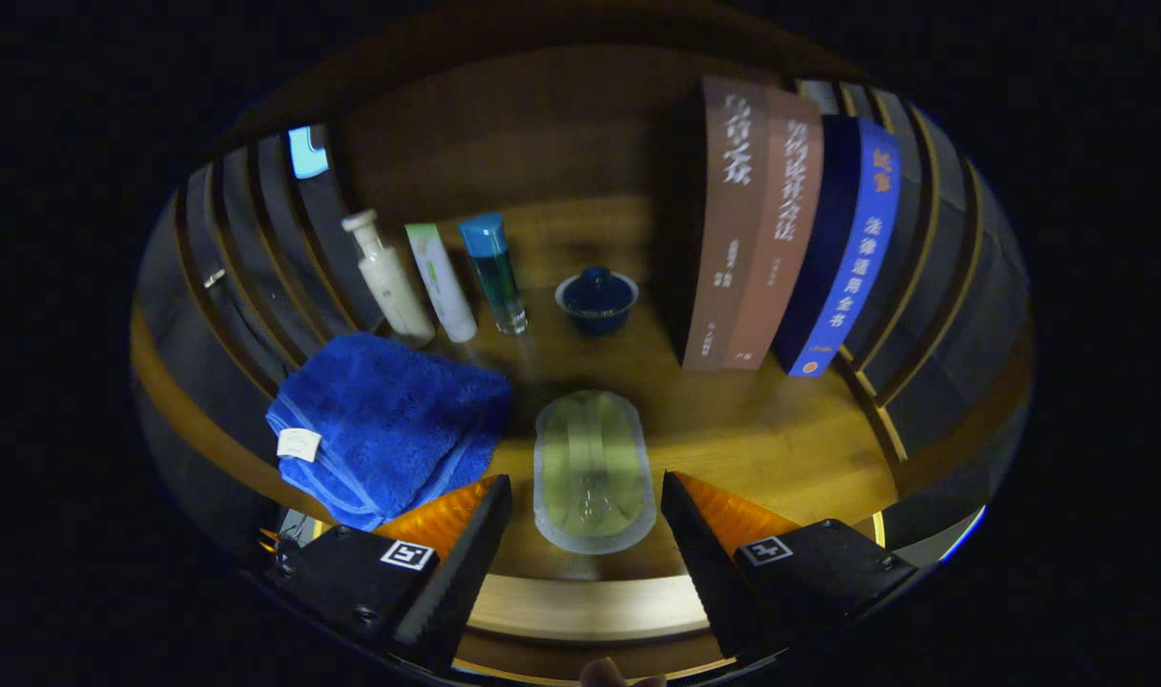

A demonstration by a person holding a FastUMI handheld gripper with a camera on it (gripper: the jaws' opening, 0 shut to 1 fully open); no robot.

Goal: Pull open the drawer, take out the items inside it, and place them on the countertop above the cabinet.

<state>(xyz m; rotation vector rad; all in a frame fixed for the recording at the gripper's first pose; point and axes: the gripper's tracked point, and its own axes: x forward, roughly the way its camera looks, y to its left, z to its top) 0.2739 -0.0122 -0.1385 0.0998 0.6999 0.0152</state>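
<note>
Your tongs [587, 534] stand wide apart, holding nothing. Between the two fingers and just ahead of them lies a pale, translucent oval case [594, 472] flat on the wooden worktop [761, 439], long axis running straight away from you, in line with the fingers; both fingers flank its near end without touching. Left of it, a folded blue towel [389, 425] with a small white tag. Beyond: a white bottle [386, 279], a white-and-green tube [440, 281], a blue-capped bottle [493, 272], a dark blue lidded cup [596, 298]. Right, three upright books [780, 229] with Chinese spine lettering, too blurred to read reliably. No drawer can be made out; whether the case came from it, you can't tell.
</note>
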